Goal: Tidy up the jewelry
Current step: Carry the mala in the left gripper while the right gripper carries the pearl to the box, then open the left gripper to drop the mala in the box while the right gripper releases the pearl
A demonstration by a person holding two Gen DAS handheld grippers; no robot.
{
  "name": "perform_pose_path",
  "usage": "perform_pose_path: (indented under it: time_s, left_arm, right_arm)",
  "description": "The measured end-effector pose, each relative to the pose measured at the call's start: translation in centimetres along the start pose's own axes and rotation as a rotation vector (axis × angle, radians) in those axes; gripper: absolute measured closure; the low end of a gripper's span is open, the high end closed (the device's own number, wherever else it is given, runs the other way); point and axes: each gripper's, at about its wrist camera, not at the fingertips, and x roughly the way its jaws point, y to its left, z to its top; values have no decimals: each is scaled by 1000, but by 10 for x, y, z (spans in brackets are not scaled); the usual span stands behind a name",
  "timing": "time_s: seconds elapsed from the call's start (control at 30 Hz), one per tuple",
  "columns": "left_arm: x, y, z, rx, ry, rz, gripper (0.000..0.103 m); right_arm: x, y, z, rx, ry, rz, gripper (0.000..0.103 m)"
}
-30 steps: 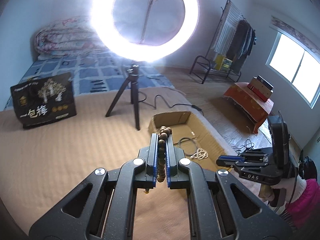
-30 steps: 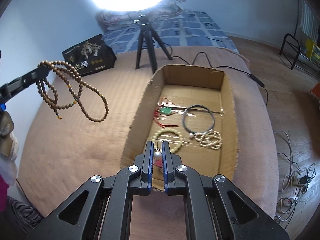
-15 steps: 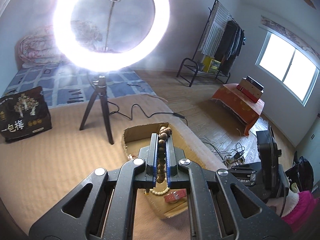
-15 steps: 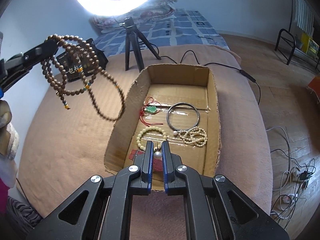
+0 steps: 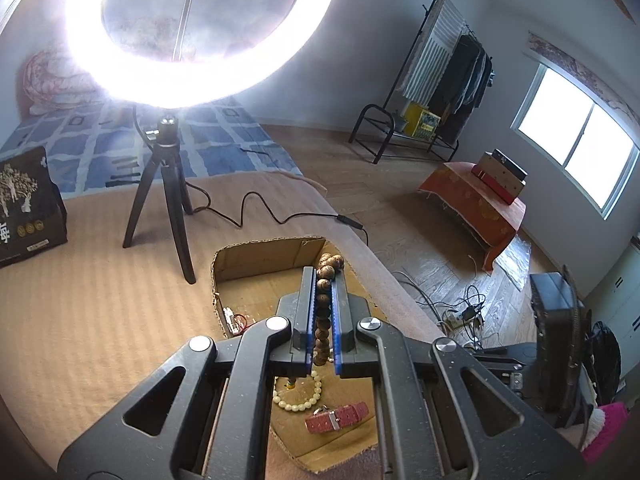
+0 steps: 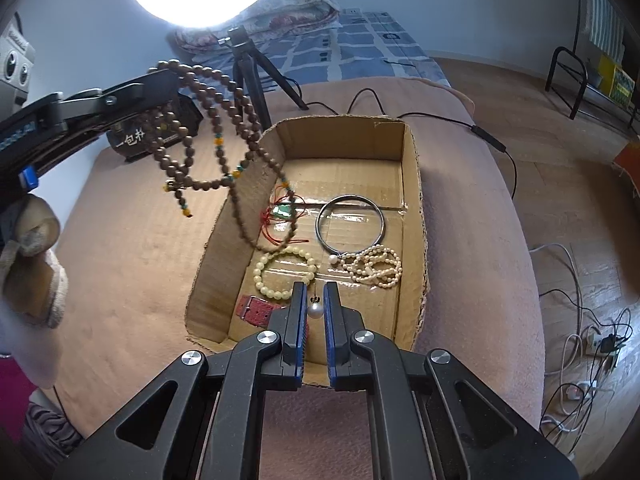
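Bead strand [image 6: 224, 120] now over box [image 6: 412, 184], tripod [image 6: 256, 72] behind

**Layout: box on bed, near right edge**

Cardboard box [image 6: 412, 208] sits on the bed [image 6: 120, 264], close to its right edge. Ring-light tripod [image 6: 256, 80] stands behind the box's far left corner. In the box: pendant [image 6: 282, 211] far left, bangle [image 6: 351, 222] far right, bead bracelet [image 6: 285, 272] near left, pearl strand [image 6: 374, 266] near right, strap [image 6: 256, 310] at near left corner. Bead necklace [image 6: 216, 120] hangs over the box's left wall.
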Motion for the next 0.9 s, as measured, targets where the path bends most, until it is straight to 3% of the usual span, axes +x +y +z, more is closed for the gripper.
perform_pose_path:
  time_s: [0.9]
  left_arm:
    - [47,0,-11,13,108,50,99]
  right_arm:
    - [13,-2,-1,15,29,-1,96]
